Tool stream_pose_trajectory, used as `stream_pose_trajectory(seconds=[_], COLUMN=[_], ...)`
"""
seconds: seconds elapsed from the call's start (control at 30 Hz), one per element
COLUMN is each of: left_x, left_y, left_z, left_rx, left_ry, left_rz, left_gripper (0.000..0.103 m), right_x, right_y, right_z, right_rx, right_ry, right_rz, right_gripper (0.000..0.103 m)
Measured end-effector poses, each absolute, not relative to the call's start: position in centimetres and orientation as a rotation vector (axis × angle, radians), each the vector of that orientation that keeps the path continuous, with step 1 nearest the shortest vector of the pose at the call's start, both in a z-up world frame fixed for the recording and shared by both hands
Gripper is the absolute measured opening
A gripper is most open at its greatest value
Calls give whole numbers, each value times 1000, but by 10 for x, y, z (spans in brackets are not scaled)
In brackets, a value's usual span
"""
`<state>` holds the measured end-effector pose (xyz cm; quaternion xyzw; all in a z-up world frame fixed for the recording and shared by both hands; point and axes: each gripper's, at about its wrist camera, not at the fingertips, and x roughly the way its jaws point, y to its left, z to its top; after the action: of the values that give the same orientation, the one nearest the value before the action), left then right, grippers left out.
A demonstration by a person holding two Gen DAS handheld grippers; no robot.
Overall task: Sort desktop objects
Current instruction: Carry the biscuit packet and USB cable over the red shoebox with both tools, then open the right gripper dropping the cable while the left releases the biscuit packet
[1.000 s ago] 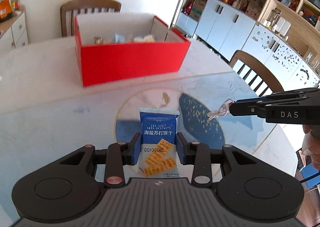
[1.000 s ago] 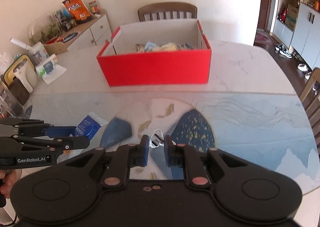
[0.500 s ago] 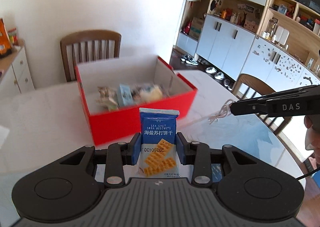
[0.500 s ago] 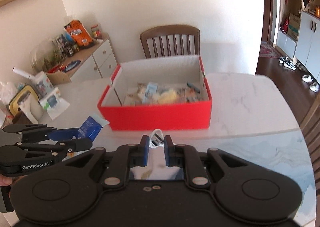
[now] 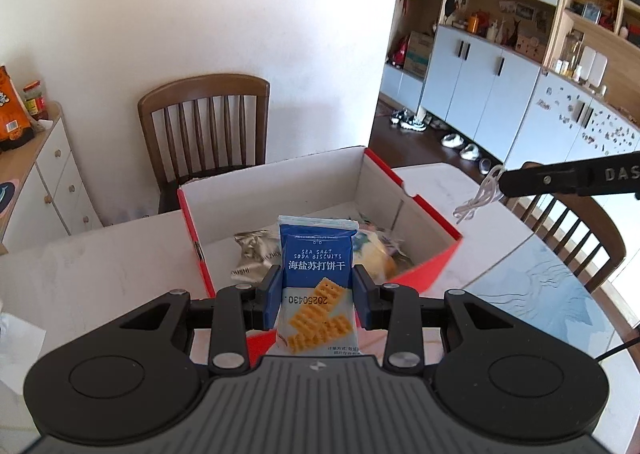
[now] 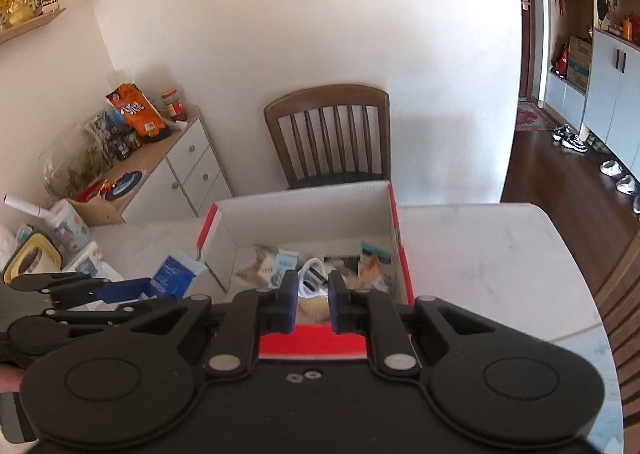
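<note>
My left gripper point(image 5: 316, 286) is shut on a blue sea salt soda biscuit packet point(image 5: 316, 258) and holds it above the near left part of the open red box point(image 5: 436, 254). The packet also shows in the right wrist view point(image 6: 174, 274). My right gripper point(image 6: 313, 286) is shut on a small white looped cord point(image 6: 312, 274) and holds it over the box point(image 6: 312, 342); the cord shows dangling in the left wrist view point(image 5: 480, 198). The box holds several snack packets point(image 5: 256, 254).
A wooden chair point(image 5: 204, 122) stands behind the box. A sideboard with snack bags and jars point(image 6: 136, 122) is at the left. Another chair point(image 5: 572, 230) is at the table's right edge. White cabinets point(image 5: 500, 94) line the right wall.
Both grippers have risen and moved forward from the table's patterned middle to above the red box, each still carrying its object.
</note>
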<state>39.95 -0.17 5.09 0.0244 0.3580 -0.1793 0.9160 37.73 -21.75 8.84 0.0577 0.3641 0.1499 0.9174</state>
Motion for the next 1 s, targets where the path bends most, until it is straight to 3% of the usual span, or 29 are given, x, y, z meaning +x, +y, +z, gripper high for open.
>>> stream_pose_trajectory(seconds=[1.0], left_x=[516], left_y=[-24], left_z=[-28], left_rx=[151], left_ry=[918], left_rz=[-302], left_gripper=[35], right_x=[454], right_y=[-205], right_z=[-10], right_rx=[-21], right_ry=[884], right_rz=[199], right_gripper=[15])
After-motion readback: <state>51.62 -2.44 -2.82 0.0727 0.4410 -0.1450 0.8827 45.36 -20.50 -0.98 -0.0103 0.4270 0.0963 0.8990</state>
